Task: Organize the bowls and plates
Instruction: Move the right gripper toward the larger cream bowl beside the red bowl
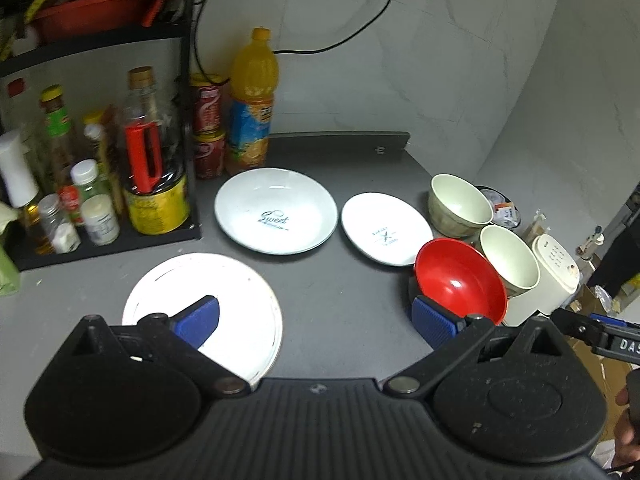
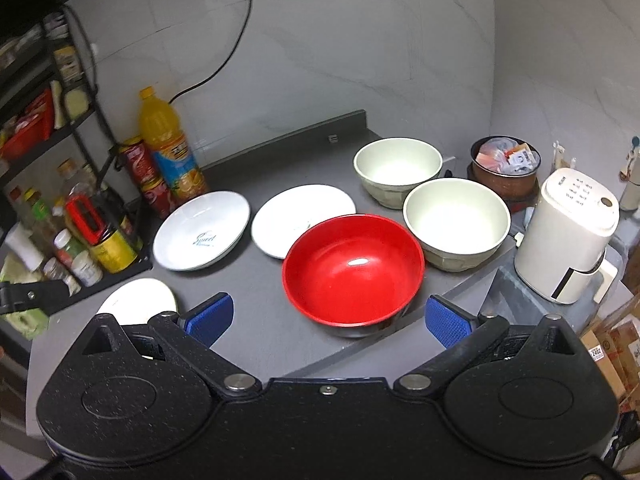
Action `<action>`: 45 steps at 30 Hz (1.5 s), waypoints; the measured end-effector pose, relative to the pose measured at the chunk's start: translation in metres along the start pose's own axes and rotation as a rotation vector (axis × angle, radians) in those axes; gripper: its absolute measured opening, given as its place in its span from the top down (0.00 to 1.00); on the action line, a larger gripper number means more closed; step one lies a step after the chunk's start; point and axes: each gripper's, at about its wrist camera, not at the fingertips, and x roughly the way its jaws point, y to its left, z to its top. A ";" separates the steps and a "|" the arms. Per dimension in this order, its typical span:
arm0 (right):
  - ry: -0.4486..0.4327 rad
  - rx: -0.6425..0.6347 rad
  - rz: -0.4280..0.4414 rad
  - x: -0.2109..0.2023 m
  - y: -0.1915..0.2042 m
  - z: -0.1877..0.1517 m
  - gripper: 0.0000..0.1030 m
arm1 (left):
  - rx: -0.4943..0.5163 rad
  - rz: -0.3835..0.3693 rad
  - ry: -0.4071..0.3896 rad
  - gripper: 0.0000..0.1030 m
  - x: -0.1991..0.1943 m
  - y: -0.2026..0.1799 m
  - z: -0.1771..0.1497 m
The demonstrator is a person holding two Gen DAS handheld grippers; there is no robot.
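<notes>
On the grey counter [image 2: 260, 332] I hold both claws wide apart, empty: right gripper [image 2: 326, 318] just short of the red bowl [image 2: 352, 268], left gripper [image 1: 316, 320] over the white plate [image 1: 240, 300].

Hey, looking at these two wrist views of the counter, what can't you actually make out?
- Near white plate, left wrist view: its near part is hidden by the left gripper; glare washes out its surface.
- Same plate, right wrist view: mostly hidden behind the right gripper.
- Small plate, right wrist view: the print is covered by the red bowl.
- Spice jars, left wrist view: labels blurred, unreadable.
- Brown pot, right wrist view: contents too small to identify.
</notes>
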 end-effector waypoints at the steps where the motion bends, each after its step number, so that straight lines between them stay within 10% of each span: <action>1: -0.001 0.007 -0.006 0.003 -0.001 0.002 0.00 | 0.009 -0.010 0.002 0.01 0.003 0.000 0.003; 45: 0.092 0.137 0.001 0.108 -0.136 0.061 0.00 | 0.131 -0.086 0.165 0.03 0.164 -0.156 0.072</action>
